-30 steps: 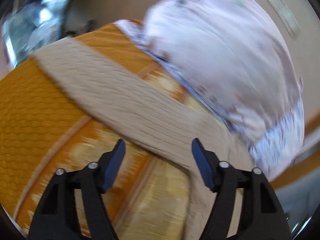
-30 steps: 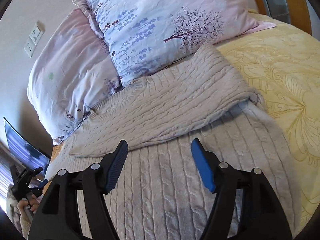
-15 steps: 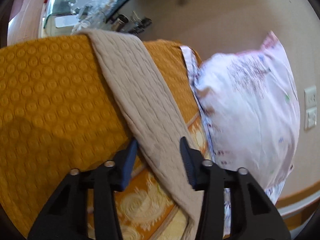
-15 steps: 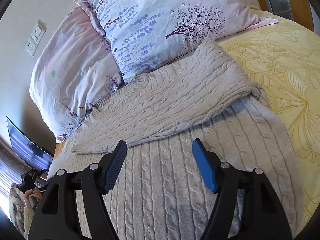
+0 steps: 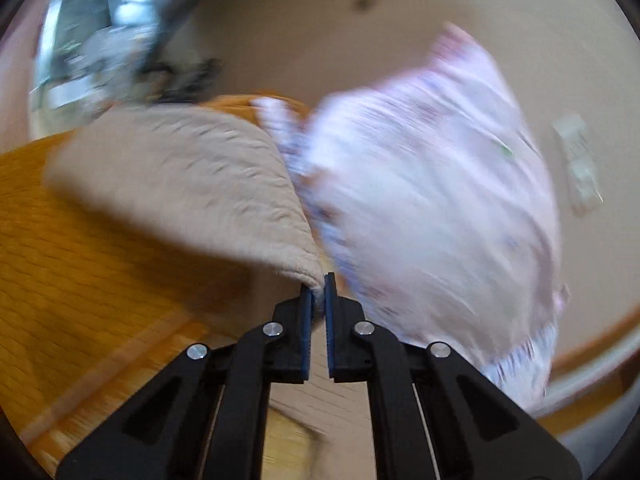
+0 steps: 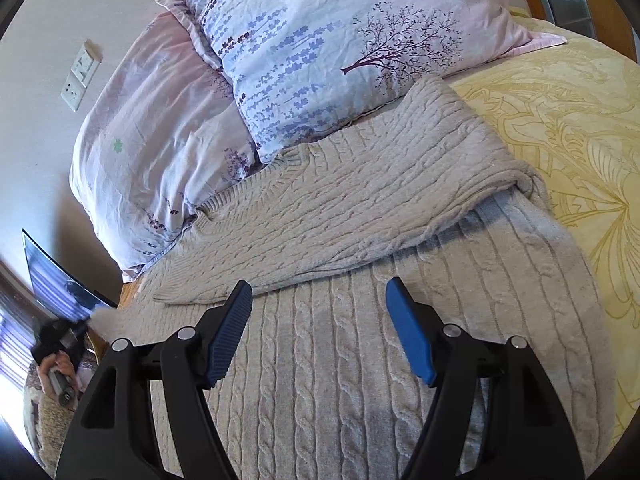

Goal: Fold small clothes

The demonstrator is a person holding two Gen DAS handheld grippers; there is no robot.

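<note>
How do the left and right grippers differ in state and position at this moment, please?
The left gripper is shut, pinching the sweater's sleeve; the right gripper is open and holds nothing. The left lifts the sleeve above the orange bedspread near a pillow; the right hangs over the sweater's body, not gripping it. Both have black arms with blue pads.

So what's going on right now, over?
Left gripper shut on the sweater sleeve, lifting it. Right gripper open, above the sweater body. Other sleeve already folded across. Pillows crowd the collar.
</note>
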